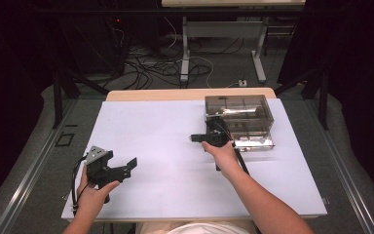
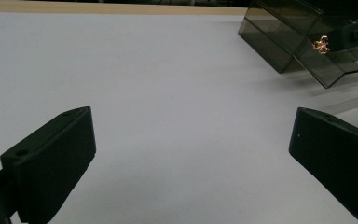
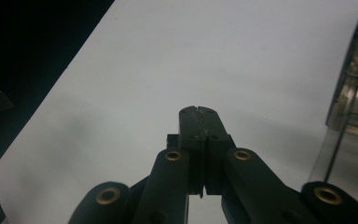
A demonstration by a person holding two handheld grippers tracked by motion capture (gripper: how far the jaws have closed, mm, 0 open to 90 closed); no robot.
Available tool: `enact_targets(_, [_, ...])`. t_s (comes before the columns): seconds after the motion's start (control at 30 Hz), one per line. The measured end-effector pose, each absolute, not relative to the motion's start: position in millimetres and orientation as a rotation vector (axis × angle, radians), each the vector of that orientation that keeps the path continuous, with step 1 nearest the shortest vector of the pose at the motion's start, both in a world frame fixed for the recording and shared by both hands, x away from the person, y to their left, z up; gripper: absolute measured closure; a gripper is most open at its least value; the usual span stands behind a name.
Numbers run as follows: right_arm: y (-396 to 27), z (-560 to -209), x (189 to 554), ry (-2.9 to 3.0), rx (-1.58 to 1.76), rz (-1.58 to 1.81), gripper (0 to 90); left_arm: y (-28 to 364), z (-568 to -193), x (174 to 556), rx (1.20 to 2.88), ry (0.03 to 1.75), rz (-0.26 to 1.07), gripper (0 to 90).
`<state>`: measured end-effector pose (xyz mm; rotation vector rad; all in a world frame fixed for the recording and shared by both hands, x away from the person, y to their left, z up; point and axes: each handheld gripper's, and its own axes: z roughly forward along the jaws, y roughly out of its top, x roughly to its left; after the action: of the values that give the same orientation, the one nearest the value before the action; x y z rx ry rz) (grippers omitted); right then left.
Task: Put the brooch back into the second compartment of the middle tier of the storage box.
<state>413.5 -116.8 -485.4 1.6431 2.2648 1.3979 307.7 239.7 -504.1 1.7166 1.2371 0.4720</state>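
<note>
A person's right gripper (image 1: 195, 138), jaws pressed together on nothing, hovers over a white table (image 1: 165, 146) with a smoky clear plastic box (image 1: 241, 119) just beside it on its right, while the left gripper (image 1: 129, 165), well apart, gapes wide and holds nothing.

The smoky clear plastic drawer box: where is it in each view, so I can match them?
High view: the smoky clear plastic drawer box sits at the right rear of the white table sheet.
Left gripper view: upper right corner.
Right gripper view: along the right edge.
Shared landmark: the white table sheet under the box.
</note>
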Motion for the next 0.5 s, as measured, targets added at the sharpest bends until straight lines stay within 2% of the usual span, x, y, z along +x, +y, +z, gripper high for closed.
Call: enact_targets(0.5, [-145.1,-484.8,411.2,2.211,1.686,1.406,89.7,239.6,-504.9,308.3,1.715,1.241,0.472,0.5])
